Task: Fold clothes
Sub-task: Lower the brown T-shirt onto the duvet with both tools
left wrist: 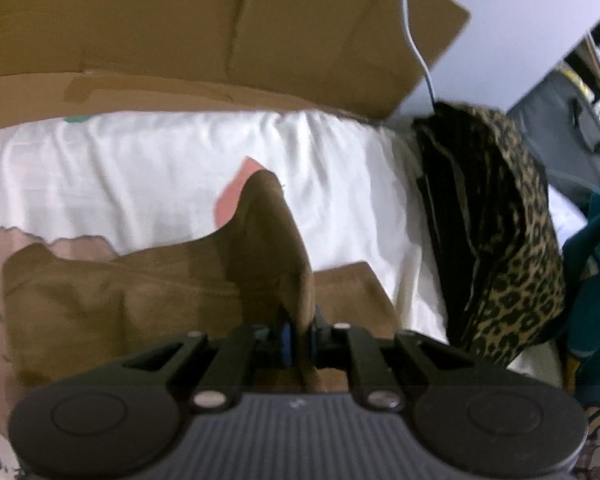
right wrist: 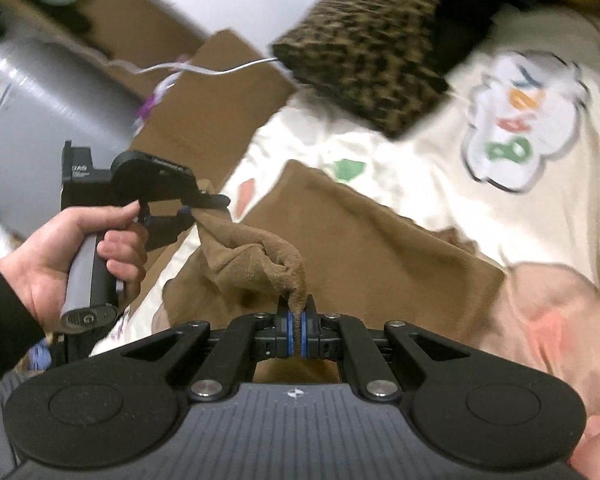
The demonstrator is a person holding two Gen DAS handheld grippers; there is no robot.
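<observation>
We see a brown garment point(left wrist: 120, 292) spread on a bed with a white printed sheet point(left wrist: 160, 168). The left gripper point(left wrist: 299, 330) has its jaws pinching a raised fold of the brown cloth, which stands up in a peak. The right gripper point(right wrist: 296, 334) has its jaws pressed together on another bunched edge of the same garment point(right wrist: 360, 248). In the right wrist view a hand point(right wrist: 60, 256) holds the left gripper's handle. A leopard-print cloth point(left wrist: 508, 240) lies near the bed's far edge, beside flattened cardboard point(left wrist: 220, 28). Pink fabric point(right wrist: 548, 320) lies beside the garment, possibly a blanket; blur hides detail.
</observation>
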